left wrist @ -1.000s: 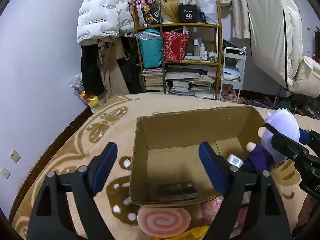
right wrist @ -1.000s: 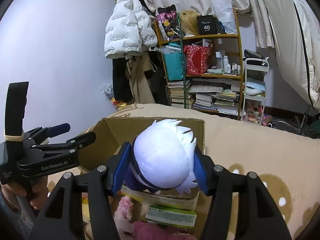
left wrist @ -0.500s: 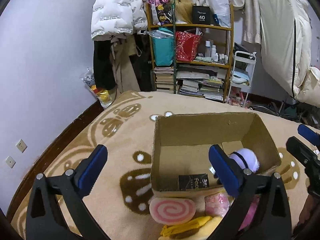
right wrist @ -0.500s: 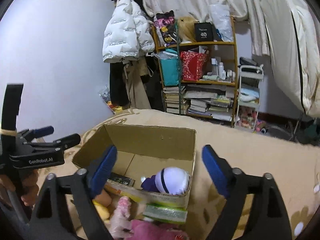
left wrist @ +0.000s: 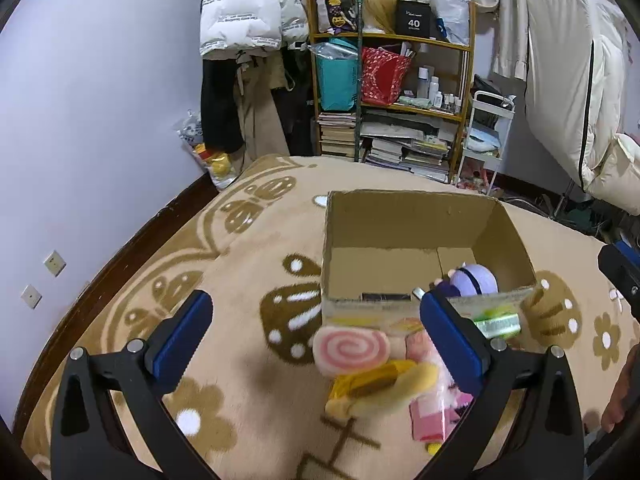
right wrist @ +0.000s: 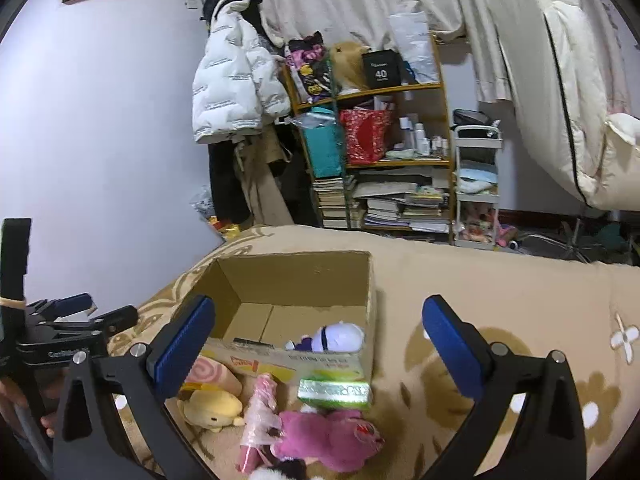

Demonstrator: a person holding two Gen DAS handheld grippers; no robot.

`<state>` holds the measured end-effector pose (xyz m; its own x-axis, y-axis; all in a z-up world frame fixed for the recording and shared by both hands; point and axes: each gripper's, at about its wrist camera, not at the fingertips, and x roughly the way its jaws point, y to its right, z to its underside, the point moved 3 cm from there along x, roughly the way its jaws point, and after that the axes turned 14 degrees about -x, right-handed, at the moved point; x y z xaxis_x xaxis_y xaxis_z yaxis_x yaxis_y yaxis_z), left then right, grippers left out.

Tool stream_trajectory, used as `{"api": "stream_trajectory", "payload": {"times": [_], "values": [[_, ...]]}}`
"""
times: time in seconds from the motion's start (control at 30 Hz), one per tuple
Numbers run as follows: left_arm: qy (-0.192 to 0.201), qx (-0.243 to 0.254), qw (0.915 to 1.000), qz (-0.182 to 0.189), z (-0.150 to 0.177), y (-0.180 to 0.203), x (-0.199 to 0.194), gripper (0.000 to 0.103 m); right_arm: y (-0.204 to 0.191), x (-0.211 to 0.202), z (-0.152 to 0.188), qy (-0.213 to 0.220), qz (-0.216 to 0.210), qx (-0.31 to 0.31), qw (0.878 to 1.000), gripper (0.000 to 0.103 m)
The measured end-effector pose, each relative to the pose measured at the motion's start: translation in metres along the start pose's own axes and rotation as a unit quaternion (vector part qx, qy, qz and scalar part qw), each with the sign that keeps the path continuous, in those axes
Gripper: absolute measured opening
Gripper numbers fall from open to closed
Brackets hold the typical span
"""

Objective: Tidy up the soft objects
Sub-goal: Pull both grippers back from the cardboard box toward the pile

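An open cardboard box (left wrist: 404,220) (right wrist: 304,276) stands on the patterned blanket. A white-haired plush doll in purple (left wrist: 472,280) (right wrist: 340,337) lies inside it at the right. In front of the box lie a pink swirl cushion (left wrist: 350,350) (right wrist: 210,374), a yellow plush (left wrist: 380,390) (right wrist: 214,408), a pink wrapped toy (right wrist: 260,412), a magenta plush (right wrist: 332,436) and a green packet (left wrist: 498,324) (right wrist: 334,392). My left gripper (left wrist: 316,338) is open and empty above the blanket, near the toys. My right gripper (right wrist: 318,344) is open and empty, back from the box.
The beige blanket (left wrist: 248,248) with brown flowers covers the bed. A lilac wall (left wrist: 80,120) lies left. Behind stand a cluttered wooden shelf (left wrist: 400,100), hanging coats (left wrist: 244,20) and a white trolley (left wrist: 484,136). A flat dark item (left wrist: 386,297) lies in the box.
My right gripper opened and dropped the white-haired doll into the box, then drew back and up. My left gripper also pulled back from the box, bringing the loose toys into view.
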<state>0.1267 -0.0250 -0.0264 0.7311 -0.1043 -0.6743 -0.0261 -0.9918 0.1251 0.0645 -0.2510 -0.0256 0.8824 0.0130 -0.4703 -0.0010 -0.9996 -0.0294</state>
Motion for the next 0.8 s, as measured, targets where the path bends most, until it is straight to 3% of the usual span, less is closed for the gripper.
{"api": "stream_trajectory", "payload": {"times": [0.47,0.8], "values": [[-0.037,0.013,0.9992,-0.007,0.03,-0.012,-0.029,0.102,-0.009,-0.029,0.024,-0.035,-0.011,0.006,0.999,0.103],[-0.058,-0.001,0.9983,-0.008,0.037,-0.02,-0.018,0.102,-0.018,-0.024,0.035,-0.066,-0.017,-0.008,0.998,0.103]]}}
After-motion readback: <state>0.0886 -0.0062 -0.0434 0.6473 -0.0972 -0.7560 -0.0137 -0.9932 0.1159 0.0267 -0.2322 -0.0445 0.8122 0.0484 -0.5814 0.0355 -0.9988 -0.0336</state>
